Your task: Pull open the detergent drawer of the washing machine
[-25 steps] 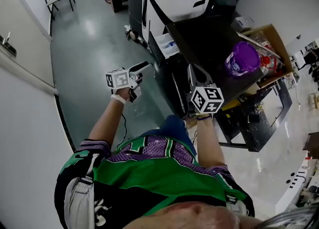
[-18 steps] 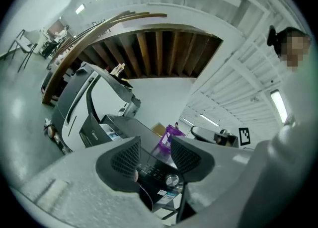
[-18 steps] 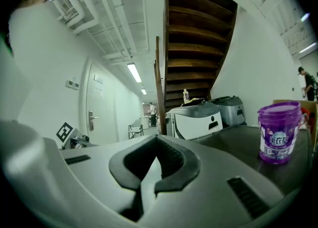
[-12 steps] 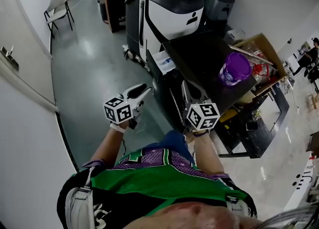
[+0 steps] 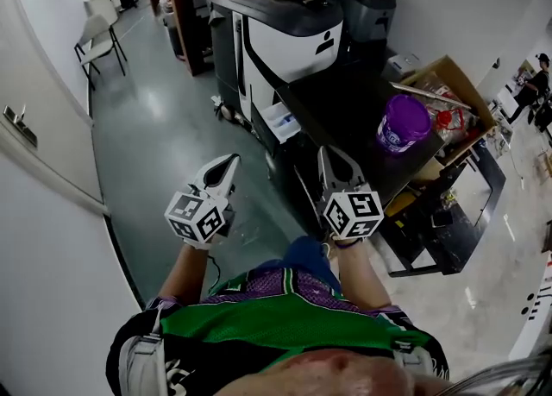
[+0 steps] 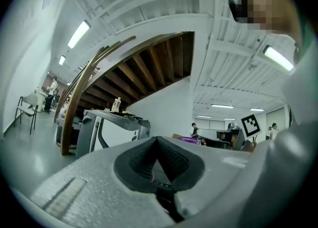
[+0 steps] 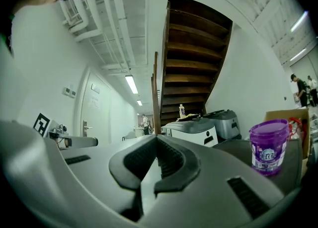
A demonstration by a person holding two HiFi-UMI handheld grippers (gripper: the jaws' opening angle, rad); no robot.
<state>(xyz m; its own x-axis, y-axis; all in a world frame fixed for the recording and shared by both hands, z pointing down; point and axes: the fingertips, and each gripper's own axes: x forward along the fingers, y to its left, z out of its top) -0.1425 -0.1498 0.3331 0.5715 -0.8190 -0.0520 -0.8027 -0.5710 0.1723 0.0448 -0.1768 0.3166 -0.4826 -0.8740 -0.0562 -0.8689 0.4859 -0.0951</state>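
Detergent drawer [image 5: 281, 119] stays pulled out; left claw [image 5: 229, 161] has just closed, empty.

Head view overhead, gripper views level, sharing purple tub [image 5: 404, 124].

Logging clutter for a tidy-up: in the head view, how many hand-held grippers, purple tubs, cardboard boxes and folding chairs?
hand-held gripper: 2, left and right
purple tub: 1
cardboard box: 1
folding chair: 1
Total: 5

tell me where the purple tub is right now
In the head view the purple tub stands right of centre on the dark machine top, just left of the open cardboard box and beyond the right hand-held gripper.
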